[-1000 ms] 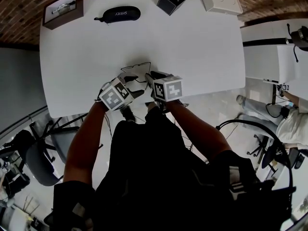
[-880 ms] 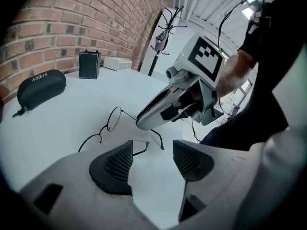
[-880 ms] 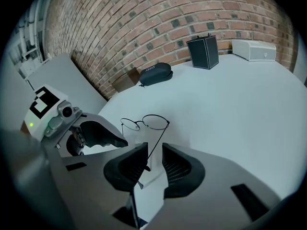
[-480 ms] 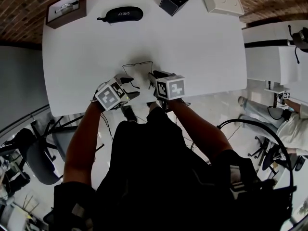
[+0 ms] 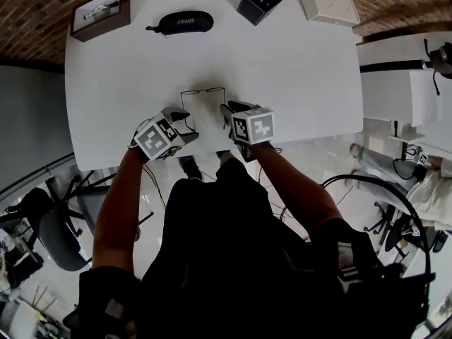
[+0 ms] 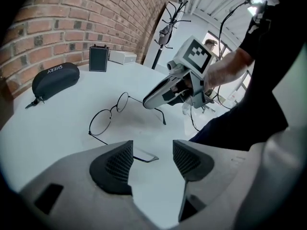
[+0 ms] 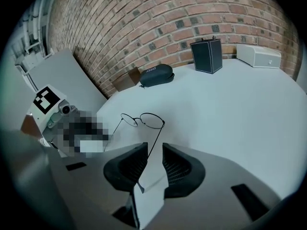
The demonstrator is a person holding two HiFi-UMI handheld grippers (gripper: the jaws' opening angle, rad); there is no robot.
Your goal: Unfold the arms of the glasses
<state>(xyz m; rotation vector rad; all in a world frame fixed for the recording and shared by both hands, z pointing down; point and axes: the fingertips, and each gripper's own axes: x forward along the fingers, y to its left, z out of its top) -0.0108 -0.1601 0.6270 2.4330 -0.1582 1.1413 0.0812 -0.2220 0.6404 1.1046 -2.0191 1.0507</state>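
Thin wire-framed round glasses [image 5: 203, 90] stand on the white table [image 5: 296, 62], both arms folded out toward me. In the right gripper view the glasses [image 7: 144, 120] send one arm back between the jaws of my right gripper [image 7: 154, 150]. A narrow gap shows between the pads, so they do not press on the wire. In the left gripper view the tip of the other arm [image 6: 144, 155] lies on the table just ahead of my left gripper [image 6: 152, 152]. That gripper is open and empty. My right gripper [image 6: 160, 92] hovers over the far arm.
Along the table's far edge sit a black glasses case [image 5: 180, 22], a black box [image 5: 258, 2], a white box [image 5: 328, 6] and a brown open box [image 5: 99, 13]. A brick wall runs behind them. The near table edge is just under both grippers.
My left gripper has drawn back to the left, away from the glasses. The arm on its side now lies straight out. The right gripper has stayed put.
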